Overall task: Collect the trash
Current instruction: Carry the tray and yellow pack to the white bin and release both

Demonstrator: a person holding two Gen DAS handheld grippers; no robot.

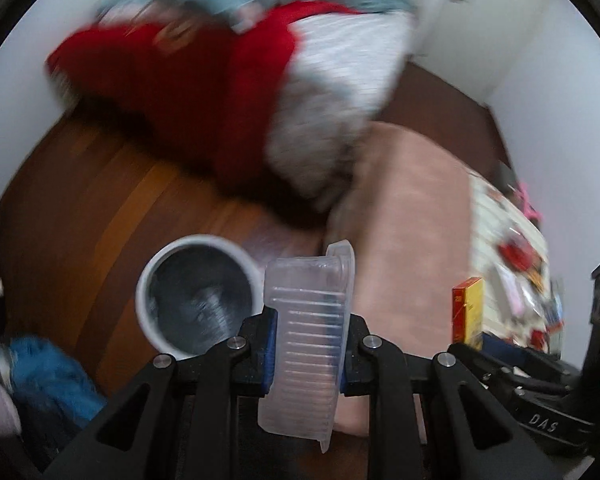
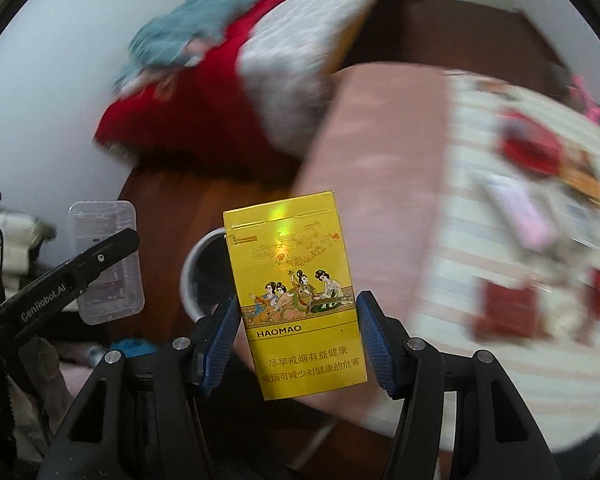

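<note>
My left gripper point(image 1: 308, 344) is shut on a clear plastic container point(image 1: 306, 336) and holds it in the air just right of a white trash bin point(image 1: 196, 292) with a dark inside. The container also shows in the right wrist view point(image 2: 108, 260), with the left gripper's finger across it. My right gripper point(image 2: 298, 336) holds a yellow cigarette pack point(image 2: 300, 296) marked HAOMAO upright between its blue pads. The bin point(image 2: 198, 272) is partly hidden behind the pack. The pack also shows in the left wrist view point(image 1: 467, 308).
A wooden floor point(image 1: 100, 208) lies under the bin. A pink blanket point(image 2: 380, 168) and a striped patterned quilt point(image 2: 520, 240) cover a bed on the right. A pile of red, white and blue-grey clothes point(image 1: 220, 72) sits behind. A blue cloth point(image 1: 48, 372) lies at lower left.
</note>
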